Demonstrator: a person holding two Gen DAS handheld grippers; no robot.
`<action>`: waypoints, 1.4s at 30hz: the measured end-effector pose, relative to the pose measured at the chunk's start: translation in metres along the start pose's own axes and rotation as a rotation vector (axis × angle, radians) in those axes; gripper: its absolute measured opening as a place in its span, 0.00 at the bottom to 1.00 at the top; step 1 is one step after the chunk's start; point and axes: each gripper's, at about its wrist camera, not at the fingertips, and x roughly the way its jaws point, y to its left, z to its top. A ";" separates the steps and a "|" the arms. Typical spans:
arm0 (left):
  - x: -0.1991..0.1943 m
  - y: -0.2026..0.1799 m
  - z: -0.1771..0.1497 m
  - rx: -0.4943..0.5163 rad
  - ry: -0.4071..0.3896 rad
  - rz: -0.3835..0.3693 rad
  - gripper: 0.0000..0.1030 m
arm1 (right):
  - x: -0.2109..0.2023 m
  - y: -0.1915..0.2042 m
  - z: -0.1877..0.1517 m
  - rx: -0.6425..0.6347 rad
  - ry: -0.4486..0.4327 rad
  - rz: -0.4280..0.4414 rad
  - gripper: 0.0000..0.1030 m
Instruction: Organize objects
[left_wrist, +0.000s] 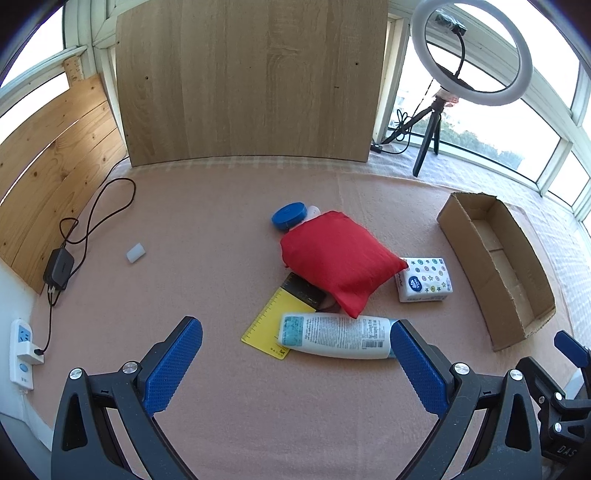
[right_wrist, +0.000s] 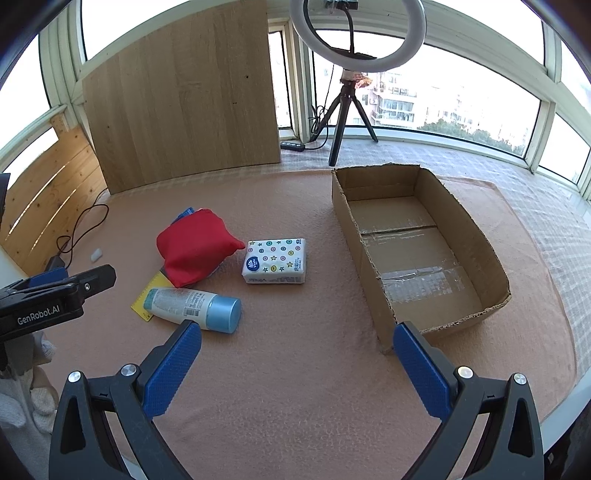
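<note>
On the pink mat (right_wrist: 295, 369), your left gripper (left_wrist: 295, 363) and right gripper (right_wrist: 297, 363) both stand spread wide, gripping nothing. A white bottle (right_wrist: 184, 304) lies on its side across a yellow ruler (left_wrist: 266, 325), beside a red pouch (left_wrist: 340, 258) and tissue pack (right_wrist: 275, 261). The cardboard box (right_wrist: 495, 262) sits open to their right.

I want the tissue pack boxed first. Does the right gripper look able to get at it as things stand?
Probably yes. The right gripper is open, and the tissue pack lies flat with bare cloth in front. Only the red pouch corner touches its left end; the bottle lies apart.
</note>
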 end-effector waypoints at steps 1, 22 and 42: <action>0.004 0.001 0.006 -0.002 -0.002 0.003 1.00 | 0.000 -0.001 0.000 0.004 0.002 -0.001 0.99; 0.146 0.013 0.103 -0.127 0.161 -0.072 0.75 | -0.008 -0.044 -0.018 0.085 0.040 -0.023 0.82; 0.186 -0.058 0.057 0.036 0.324 -0.228 0.65 | -0.017 -0.076 -0.023 0.150 0.040 -0.071 0.82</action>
